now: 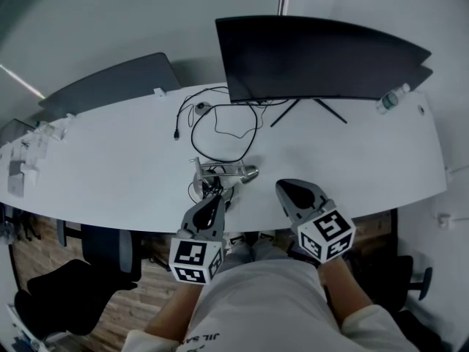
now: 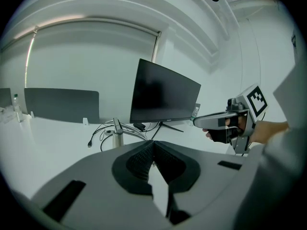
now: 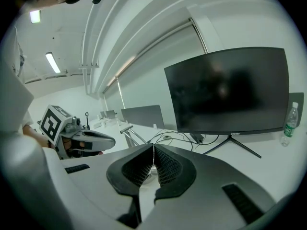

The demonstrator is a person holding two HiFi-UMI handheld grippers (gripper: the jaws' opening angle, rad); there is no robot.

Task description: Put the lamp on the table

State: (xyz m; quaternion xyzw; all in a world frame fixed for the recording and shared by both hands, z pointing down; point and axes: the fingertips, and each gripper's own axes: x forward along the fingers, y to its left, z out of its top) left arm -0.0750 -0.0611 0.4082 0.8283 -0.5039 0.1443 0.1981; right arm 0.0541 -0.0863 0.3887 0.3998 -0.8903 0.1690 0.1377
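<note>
The lamp [image 1: 223, 172] is a silver folding desk lamp. It rests on the white table [image 1: 110, 167] close to the front edge, with its arm folded low and a black cable leading off it. My left gripper [image 1: 218, 199] hovers just in front of it, shut and empty. A little to the right of the lamp, my right gripper [image 1: 284, 188] is held over the table's front edge, also shut with nothing in it. In the left gripper view the lamp [image 2: 117, 132] stands beyond the closed jaws. From the right gripper view the lamp [image 3: 128, 134] appears left of centre.
A large dark monitor [image 1: 315, 57] stands at the back of the table, with a water bottle [image 1: 392, 99] to its right. Looped black cables [image 1: 220, 119] lie between the monitor and the lamp. A grey panel [image 1: 110, 83] rises behind the table at left. An office chair [image 1: 110, 251] stands below.
</note>
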